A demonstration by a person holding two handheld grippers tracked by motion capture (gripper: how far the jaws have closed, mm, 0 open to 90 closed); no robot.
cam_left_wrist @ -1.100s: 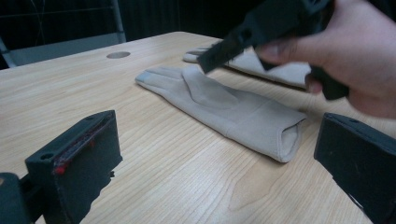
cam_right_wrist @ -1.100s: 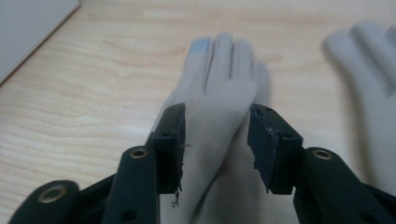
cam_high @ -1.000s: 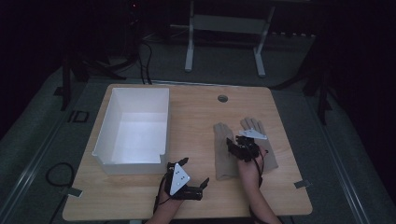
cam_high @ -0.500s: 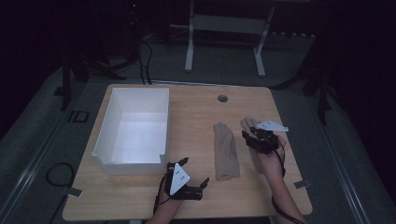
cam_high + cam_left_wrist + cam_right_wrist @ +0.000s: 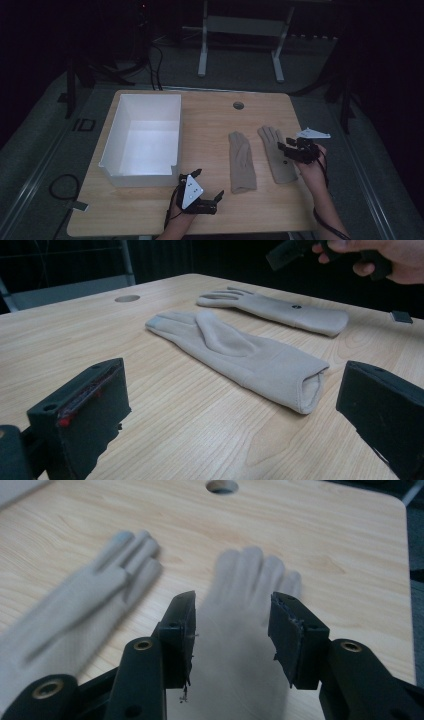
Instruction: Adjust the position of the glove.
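Wooden table (image 5: pixel 210 120), high view: white box, two gloves, two hand-held grippers.

An open white rectangular box (image 5: pixel 142 140) is placed at the table's left. Two beige fabric gloves, left glove (image 5: pixel 241 161) and right glove (image 5: pixel 276 154), are laid flat side by side. The right gripper (image 5: pixel 291 148) is held over the right glove; the left gripper (image 5: pixel 207 186) is held near the front edge, jaws apart.

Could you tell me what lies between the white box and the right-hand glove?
The other glove, flat on bare table in the high view, between box and right glove.

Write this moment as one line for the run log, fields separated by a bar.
left gripper: open, low near table edge | right gripper: open, above right glove | left glove: flat on table | white box: empty
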